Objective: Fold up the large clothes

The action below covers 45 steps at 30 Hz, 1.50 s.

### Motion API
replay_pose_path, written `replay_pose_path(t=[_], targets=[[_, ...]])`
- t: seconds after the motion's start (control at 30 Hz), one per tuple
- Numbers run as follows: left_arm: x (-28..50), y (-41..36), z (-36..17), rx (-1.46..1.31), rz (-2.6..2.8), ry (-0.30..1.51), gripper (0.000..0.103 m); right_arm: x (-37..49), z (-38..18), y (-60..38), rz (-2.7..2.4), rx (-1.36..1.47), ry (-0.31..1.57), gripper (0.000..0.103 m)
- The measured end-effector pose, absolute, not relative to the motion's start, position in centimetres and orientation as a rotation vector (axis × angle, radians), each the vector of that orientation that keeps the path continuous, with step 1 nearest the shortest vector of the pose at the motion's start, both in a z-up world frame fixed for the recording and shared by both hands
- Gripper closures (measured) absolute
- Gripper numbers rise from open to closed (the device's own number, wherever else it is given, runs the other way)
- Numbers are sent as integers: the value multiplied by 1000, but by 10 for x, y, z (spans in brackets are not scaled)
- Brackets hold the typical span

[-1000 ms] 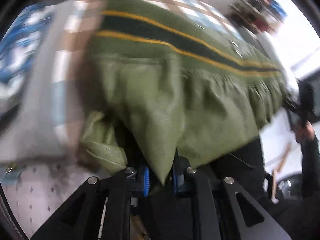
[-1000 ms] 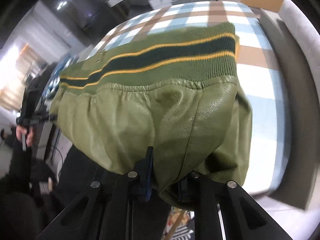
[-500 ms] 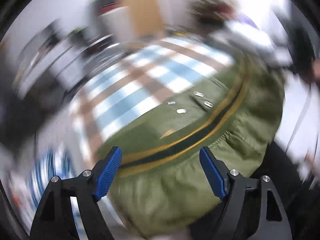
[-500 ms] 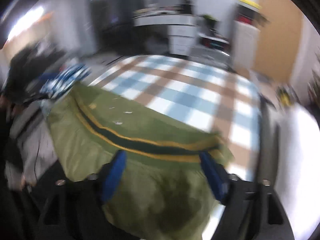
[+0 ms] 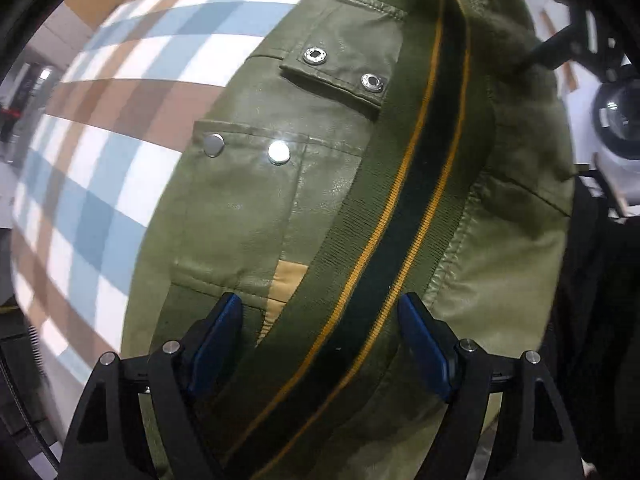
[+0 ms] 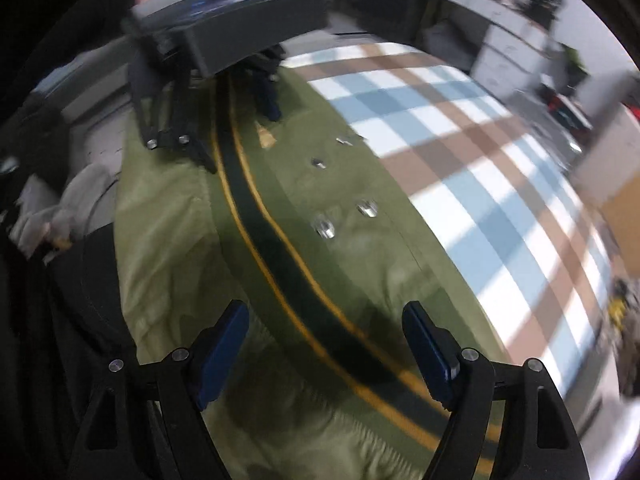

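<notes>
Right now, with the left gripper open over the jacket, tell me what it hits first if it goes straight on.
Most likely the striped knit band of the green jacket, which runs between the left gripper's open jaws. Nothing is held; the gap to the fabric is hard to judge.

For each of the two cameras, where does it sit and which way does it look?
Left wrist: on the left gripper, looking down at the olive-green leather jacket; its open blue-padded fingers show.
Right wrist: on the right gripper, looking across the jacket and the checked cloth; the left gripper shows.
Shared: the dark yellow-edged knit band.
</notes>
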<state>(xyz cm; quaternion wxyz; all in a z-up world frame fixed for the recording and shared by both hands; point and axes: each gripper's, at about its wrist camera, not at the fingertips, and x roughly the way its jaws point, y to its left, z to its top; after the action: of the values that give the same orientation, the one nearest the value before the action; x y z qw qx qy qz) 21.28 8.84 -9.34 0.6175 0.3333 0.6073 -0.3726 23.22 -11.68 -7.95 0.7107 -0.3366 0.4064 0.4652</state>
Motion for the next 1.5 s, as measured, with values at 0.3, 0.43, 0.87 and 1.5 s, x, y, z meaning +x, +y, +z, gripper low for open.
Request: replay_pose_path(t=[0.3,0.43,0.87,1.5], targets=[[214,104,-88,713,-983,1494,27,261,-101,-102,1199,-674,1246,36],[215,102,-89,712,-972,1487,26,237,-97,-100,1234,-710,1275,53],[172,68,-102,841,-795,1379,44,180,-77,-107,836,-774,941,100],[112,42,-67,871,-314,1188,101,192,-16,-142,634,-431,667,101]])
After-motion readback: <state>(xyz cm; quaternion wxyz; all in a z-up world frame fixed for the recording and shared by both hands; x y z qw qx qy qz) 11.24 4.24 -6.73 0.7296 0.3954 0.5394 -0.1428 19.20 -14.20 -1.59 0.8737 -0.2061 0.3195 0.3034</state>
